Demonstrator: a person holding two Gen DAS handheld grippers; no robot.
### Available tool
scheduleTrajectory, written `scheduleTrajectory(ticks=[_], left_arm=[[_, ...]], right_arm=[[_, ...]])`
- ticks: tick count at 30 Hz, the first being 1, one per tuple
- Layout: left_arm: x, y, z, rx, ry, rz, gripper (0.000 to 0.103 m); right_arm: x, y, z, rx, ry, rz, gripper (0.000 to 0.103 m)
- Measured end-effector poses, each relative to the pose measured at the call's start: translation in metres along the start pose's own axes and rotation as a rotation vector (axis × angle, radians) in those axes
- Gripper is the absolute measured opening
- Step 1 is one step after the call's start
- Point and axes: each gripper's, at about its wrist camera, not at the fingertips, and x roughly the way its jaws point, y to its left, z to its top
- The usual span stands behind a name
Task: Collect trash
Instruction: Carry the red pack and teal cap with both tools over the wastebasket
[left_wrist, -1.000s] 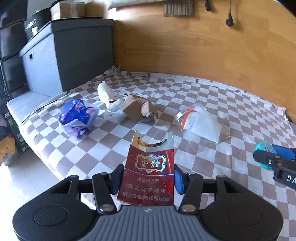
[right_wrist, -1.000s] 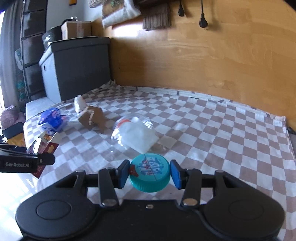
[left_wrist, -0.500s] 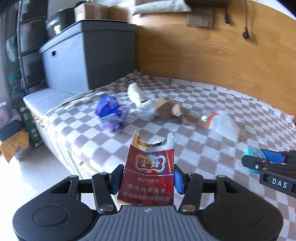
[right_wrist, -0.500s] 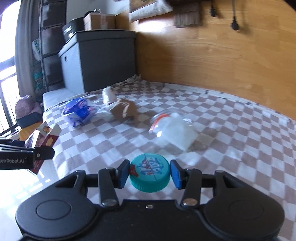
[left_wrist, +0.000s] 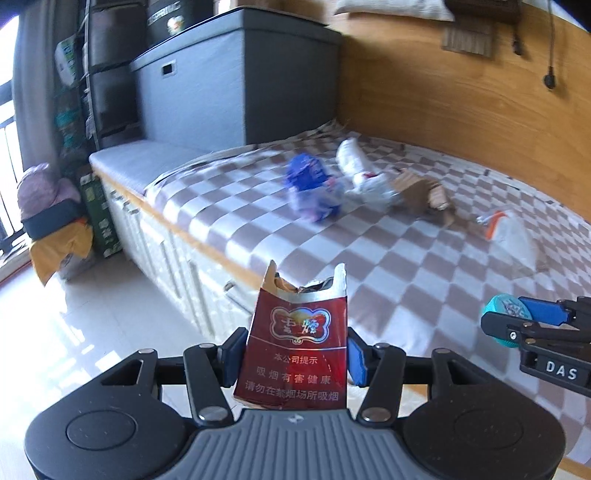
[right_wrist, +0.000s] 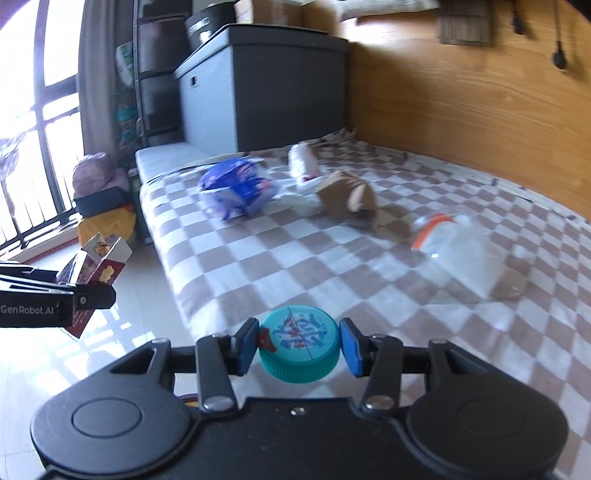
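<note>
My left gripper (left_wrist: 293, 352) is shut on a torn red cigarette pack (left_wrist: 295, 343), held over the floor beside the checkered bed (left_wrist: 406, 266). It also shows in the right wrist view (right_wrist: 94, 275). My right gripper (right_wrist: 299, 349) is shut on a teal bottle cap (right_wrist: 299, 349), also seen in the left wrist view (left_wrist: 504, 314). On the bed lie a blue wrapper (right_wrist: 236, 190), a white crumpled wrapper (right_wrist: 303, 162), a brown paper bag (right_wrist: 347, 197) and a clear plastic bag with an orange strip (right_wrist: 458, 251).
A grey storage box (left_wrist: 236, 77) stands at the bed's far left end. Dark drawers (left_wrist: 107, 74) and bags (left_wrist: 55, 221) stand on the floor at left. A wooden wall (left_wrist: 461, 92) runs behind the bed. The glossy white floor (left_wrist: 92, 325) lies below the grippers.
Both grippers have pulled back and to the left, away from the bed and out over the floor, each still holding its piece. The trash on the bed looks farther away.
</note>
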Motion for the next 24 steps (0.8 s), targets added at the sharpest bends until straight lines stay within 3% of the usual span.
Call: scheduleTrajectory(ticks=[14, 24], left_arm=[[0.017, 0.076, -0.050, -0.124, 0.093, 0.074, 0.055], [0.054, 0.088, -0.093, -0.203, 0.278, 0.022, 0.055]], right_arm=[[0.025, 0.080, -0.013, -0.124, 0.074, 0.180, 0.048], [0.066, 0.121, -0.049, -0.233, 0.230, 0.227, 0.048]])
